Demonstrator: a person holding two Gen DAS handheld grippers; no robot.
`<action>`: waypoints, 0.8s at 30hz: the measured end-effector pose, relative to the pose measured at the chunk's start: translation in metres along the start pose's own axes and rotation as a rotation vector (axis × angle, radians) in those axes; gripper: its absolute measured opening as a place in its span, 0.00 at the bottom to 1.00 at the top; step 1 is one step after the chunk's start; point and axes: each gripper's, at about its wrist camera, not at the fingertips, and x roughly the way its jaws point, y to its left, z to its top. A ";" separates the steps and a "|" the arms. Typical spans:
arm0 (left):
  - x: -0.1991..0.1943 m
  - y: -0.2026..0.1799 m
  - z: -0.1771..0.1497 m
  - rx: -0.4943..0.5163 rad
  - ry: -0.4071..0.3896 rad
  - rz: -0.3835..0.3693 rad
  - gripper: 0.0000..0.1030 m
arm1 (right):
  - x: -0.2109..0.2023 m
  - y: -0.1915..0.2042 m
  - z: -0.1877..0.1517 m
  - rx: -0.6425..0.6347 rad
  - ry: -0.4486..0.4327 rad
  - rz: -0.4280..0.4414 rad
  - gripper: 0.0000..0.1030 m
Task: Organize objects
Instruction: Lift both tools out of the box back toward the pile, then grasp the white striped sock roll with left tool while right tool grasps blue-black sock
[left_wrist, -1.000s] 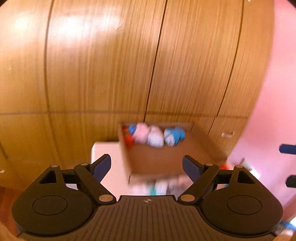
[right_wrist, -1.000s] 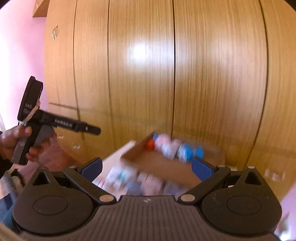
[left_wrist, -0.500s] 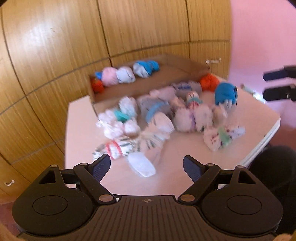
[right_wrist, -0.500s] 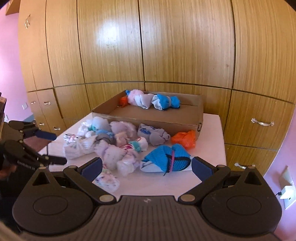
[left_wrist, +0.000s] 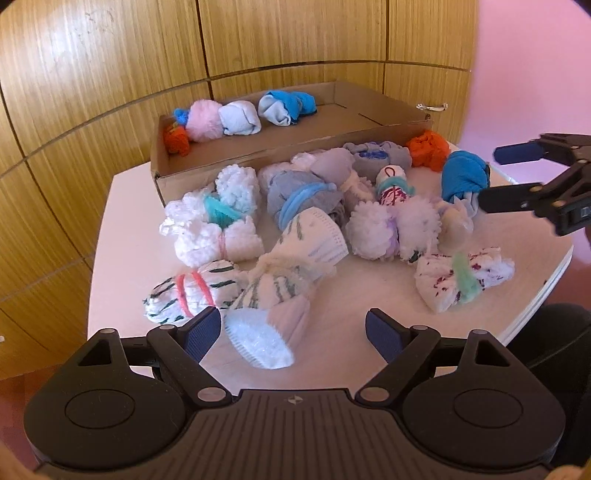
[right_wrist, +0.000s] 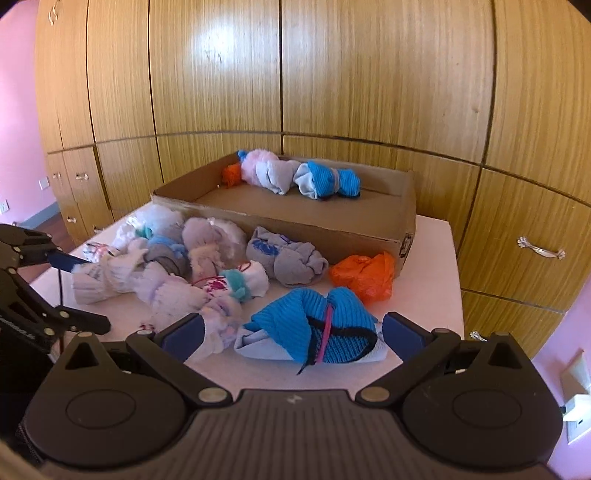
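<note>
A pile of several rolled sock bundles lies on a white table (left_wrist: 122, 221) in front of a low cardboard box (left_wrist: 258, 162). Along the box's back wall sit an orange, a pink, a white and a blue bundle (left_wrist: 286, 107). My left gripper (left_wrist: 291, 334) is open low over the table's near edge, with a white bundle (left_wrist: 266, 332) lying between its fingers, untouched by the right pad. My right gripper (right_wrist: 293, 332) is open around a blue bundle with a pink band (right_wrist: 314, 332), not pressing it. Each gripper shows in the other's view: the right gripper (left_wrist: 489, 177), the left gripper (right_wrist: 86, 293).
Wooden cupboard doors (right_wrist: 332, 74) stand close behind the table, with handled drawers (right_wrist: 539, 251) below. An orange bundle (right_wrist: 364, 275) and a grey one (right_wrist: 288, 258) lie against the box (right_wrist: 295, 225) front. The table (right_wrist: 424, 295) edge runs near the right gripper; a wall socket (right_wrist: 576, 387) sits on the pink wall.
Both grippers have tipped down and sunk from facing the cupboard doors to just above the sock pile. The bundles now lie between their fingers. Both have stayed open.
</note>
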 end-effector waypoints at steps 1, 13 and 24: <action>0.000 0.000 0.001 -0.001 0.001 -0.005 0.83 | 0.003 -0.001 0.000 -0.003 0.005 -0.004 0.99; 0.001 -0.002 0.007 -0.015 0.009 -0.073 0.51 | 0.022 -0.009 0.001 0.008 0.035 0.000 1.00; 0.006 0.006 0.012 -0.031 0.011 -0.075 0.50 | 0.024 -0.008 0.001 -0.002 0.045 -0.035 1.00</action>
